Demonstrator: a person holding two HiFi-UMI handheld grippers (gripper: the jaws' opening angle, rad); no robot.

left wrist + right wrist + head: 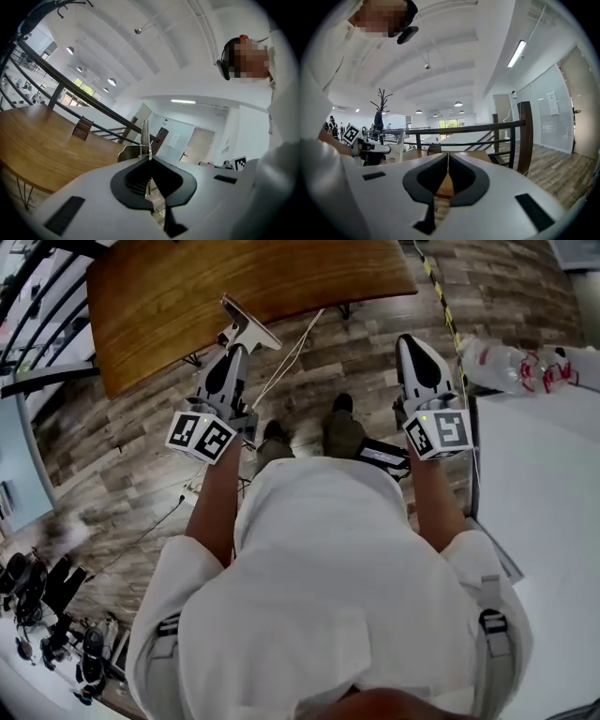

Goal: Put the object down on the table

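Two grippers held forward, well apart: left gripper (236,345) clamped on one thin flat object (251,326), right gripper (412,343) closed, empty; one wooden tabletop (234,287) ahead.

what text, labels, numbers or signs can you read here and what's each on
No text is readable.
Cubes on the left tool and right tool: square black-and-white marker patterns, no letters.
On the flat metal piece in the left tool: no print seen.
Red labels on the bottles: too blurred.
White print on the black item: too small.
A sheet on the glass wall: too small.
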